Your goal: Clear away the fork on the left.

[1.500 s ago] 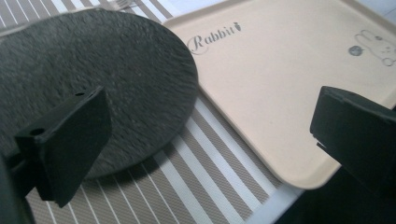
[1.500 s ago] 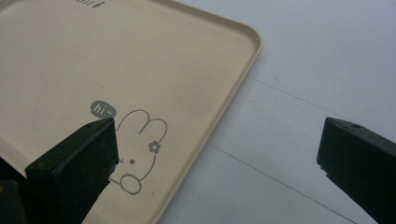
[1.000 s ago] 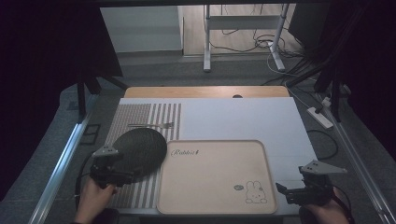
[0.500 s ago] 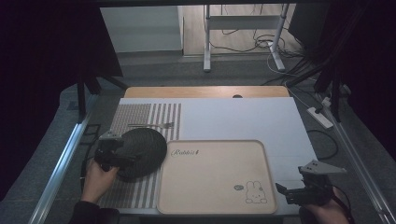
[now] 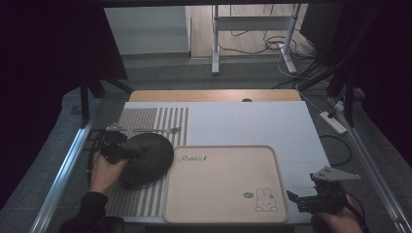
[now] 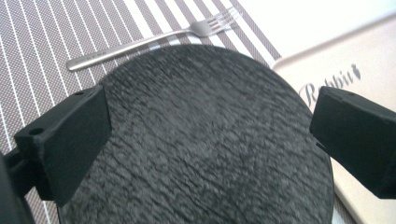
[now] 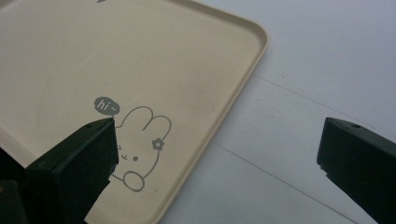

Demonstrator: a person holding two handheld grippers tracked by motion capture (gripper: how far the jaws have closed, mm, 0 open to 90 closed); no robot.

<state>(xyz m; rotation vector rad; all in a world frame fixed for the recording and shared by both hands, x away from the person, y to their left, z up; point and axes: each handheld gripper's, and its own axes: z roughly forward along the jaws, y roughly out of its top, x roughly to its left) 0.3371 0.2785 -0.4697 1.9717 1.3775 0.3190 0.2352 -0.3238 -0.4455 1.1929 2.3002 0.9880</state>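
at the left of the bench (image 5: 243, 121), the left hand (image 5: 104, 170) held the left claw (image 5: 127, 151) over the near-left edge of a dark round plate (image 5: 145, 158). in the left gripper view its two black jaws stood wide apart, one at each side of the plate's (image 6: 205, 140) rough, textured face, and nothing was gripped between them; whether they touched the plate could not be told. the plate lay on a striped placemat (image 5: 145, 121), its right edge just beside or slightly over the left rim of a beige tray (image 5: 223, 204). a silver fork (image 6: 154, 37) lay on the stripes just beyond the plate, tines pointing toward the tray. the tray carried the word "rabbit" near its far-left corner and a rabbit drawing (image 5: 266, 200) near its near-right corner. at the right, the right claw (image 5: 297, 200) hovered by that corner of the tray, jaws spread wide and holding nothing, one over the rabbit (image 7: 140, 144), the other over the white bench cover (image 7: 303, 70).
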